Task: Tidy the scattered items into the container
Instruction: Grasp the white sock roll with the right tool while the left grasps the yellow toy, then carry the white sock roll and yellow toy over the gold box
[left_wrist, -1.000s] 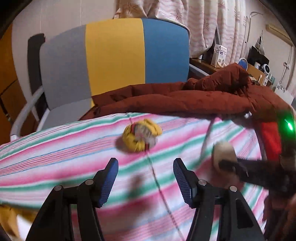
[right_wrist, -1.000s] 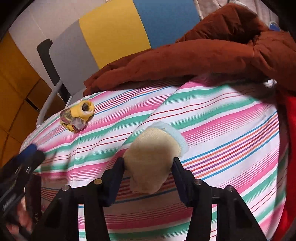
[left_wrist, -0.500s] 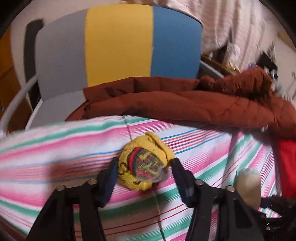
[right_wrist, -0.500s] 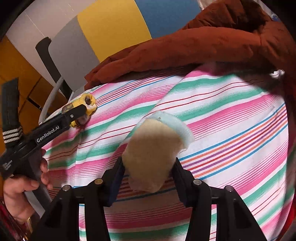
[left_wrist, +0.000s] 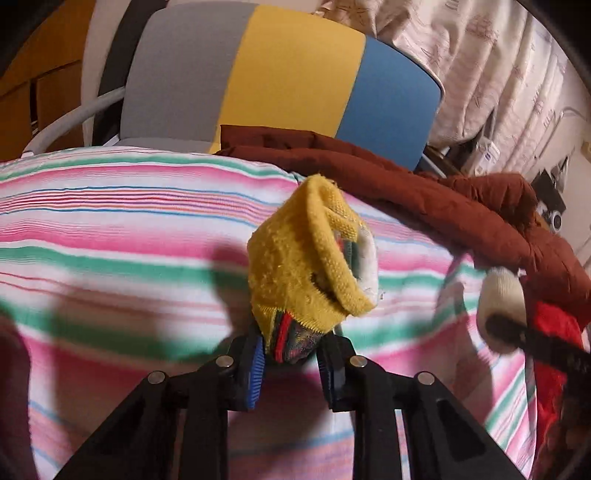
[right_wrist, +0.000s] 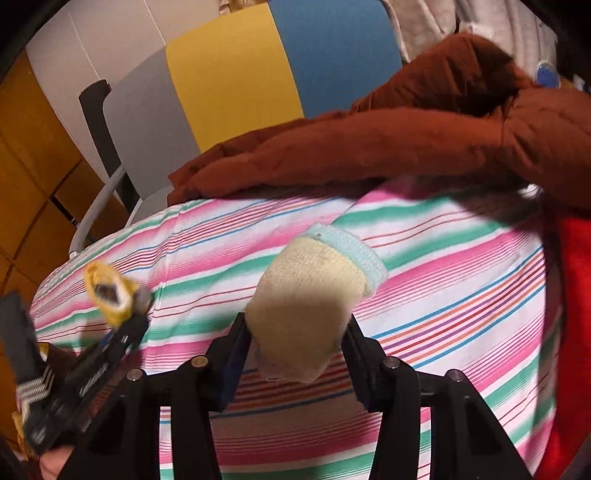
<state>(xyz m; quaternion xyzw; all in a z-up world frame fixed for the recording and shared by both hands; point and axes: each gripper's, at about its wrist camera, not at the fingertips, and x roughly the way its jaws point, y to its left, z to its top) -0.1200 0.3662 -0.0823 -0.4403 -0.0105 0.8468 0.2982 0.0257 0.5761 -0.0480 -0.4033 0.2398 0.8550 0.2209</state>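
Note:
A rolled yellow sock bundle (left_wrist: 306, 266) with red and green stripes sticks up from my left gripper (left_wrist: 290, 356), which is shut on its lower end, over the striped cloth. The right wrist view shows the same bundle (right_wrist: 110, 295) at the far left, on the tip of the left gripper (right_wrist: 125, 328). My right gripper (right_wrist: 295, 343) has a rolled cream sock (right_wrist: 310, 295) with a pale blue cuff between its pads. Its jaws are closing and press on the sock's sides. The cream sock (left_wrist: 500, 299) also shows at the right of the left wrist view. No container is in view.
A pink, green and white striped cloth (right_wrist: 443, 295) covers the surface. A brown padded jacket (right_wrist: 406, 147) lies along its far edge. Behind stands a chair (left_wrist: 295, 81) with a grey, yellow and blue back. A red fabric (right_wrist: 576, 295) lies at the right edge.
My left gripper came down over the yellow sock bundle and its wide jaws shut on it. The right gripper kept the cream sock and barely moved.

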